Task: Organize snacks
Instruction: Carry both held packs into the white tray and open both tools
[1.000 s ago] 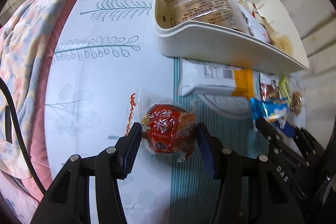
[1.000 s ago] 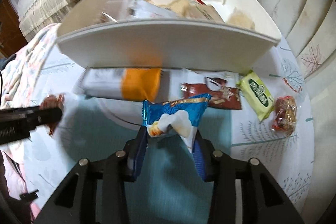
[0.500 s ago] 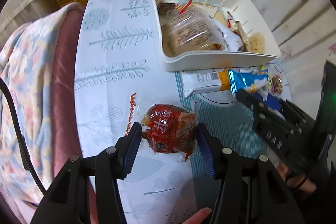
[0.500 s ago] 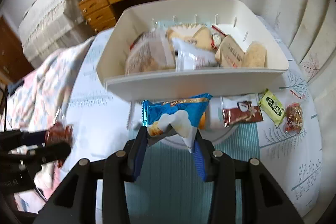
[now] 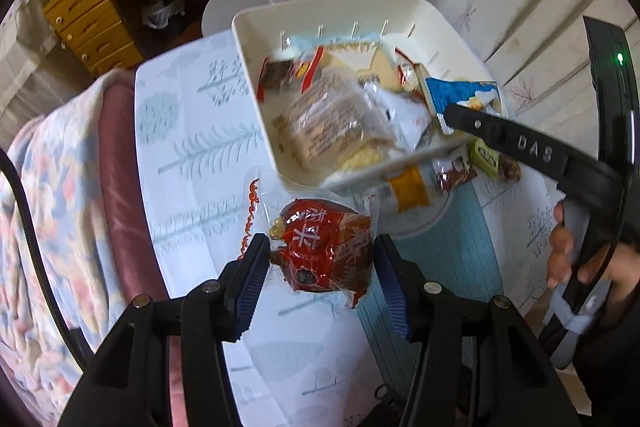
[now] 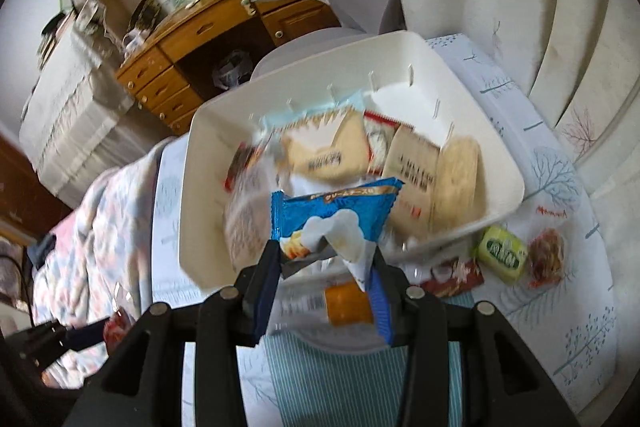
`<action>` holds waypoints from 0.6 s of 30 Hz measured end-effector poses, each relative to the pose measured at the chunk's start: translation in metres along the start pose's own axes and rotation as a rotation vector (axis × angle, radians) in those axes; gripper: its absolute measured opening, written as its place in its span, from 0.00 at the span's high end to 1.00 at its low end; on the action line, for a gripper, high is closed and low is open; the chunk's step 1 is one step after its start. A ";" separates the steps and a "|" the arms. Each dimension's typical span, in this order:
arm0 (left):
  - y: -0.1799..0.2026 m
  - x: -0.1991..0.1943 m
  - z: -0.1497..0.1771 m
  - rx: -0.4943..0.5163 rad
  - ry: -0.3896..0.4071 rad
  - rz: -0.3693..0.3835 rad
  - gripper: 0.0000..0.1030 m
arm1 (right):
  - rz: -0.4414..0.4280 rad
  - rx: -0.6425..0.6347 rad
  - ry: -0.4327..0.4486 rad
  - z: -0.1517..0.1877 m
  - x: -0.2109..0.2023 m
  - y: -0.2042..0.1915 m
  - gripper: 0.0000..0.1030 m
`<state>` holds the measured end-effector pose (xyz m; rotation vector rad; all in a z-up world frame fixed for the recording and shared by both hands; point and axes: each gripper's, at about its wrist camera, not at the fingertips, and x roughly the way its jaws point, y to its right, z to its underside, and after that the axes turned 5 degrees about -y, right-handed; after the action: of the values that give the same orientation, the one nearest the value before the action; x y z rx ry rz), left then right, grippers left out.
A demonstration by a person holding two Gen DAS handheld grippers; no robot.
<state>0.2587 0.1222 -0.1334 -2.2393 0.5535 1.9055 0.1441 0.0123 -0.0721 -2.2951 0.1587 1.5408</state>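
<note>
My left gripper [image 5: 318, 269] is shut on a red-wrapped snack [image 5: 324, 251] and holds it in the air above the patterned tablecloth [image 5: 192, 147]. My right gripper [image 6: 324, 271] is shut on a blue snack packet [image 6: 336, 215], lifted over the near rim of the white bin [image 6: 188, 187]. In the left wrist view the same bin [image 5: 256, 83] lies ahead, filled with several wrapped snacks, and the right gripper's black finger with the blue packet [image 5: 460, 93] hangs over its right side.
On the table by the bin lie a green snack [image 6: 502, 253], a brown-red snack [image 6: 546, 257], a brown bar [image 6: 452, 277] and an orange-and-white packet [image 6: 348, 303]. A flowered blanket [image 5: 44, 227] lies left. A wooden desk [image 6: 192, 39] and a grey chair stand behind.
Both grippers have risen with their snacks and rolled. The bin, seen from the side before, now shows from above, and the blue packet has come over it.
</note>
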 end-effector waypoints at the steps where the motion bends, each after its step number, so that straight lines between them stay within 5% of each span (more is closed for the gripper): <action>1: 0.002 0.000 -0.007 0.000 0.005 -0.002 0.49 | -0.001 0.005 0.002 -0.006 0.001 0.002 0.58; 15: 0.012 0.026 -0.066 -0.040 0.051 -0.030 0.48 | 0.007 -0.038 -0.007 -0.064 0.026 0.018 0.57; 18: 0.012 0.029 -0.067 -0.044 0.037 -0.038 0.35 | 0.016 -0.055 -0.017 -0.065 0.030 0.019 0.43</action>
<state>0.3195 0.0822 -0.1483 -2.2997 0.4757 1.8793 0.2073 -0.0256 -0.0822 -2.3275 0.1327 1.5911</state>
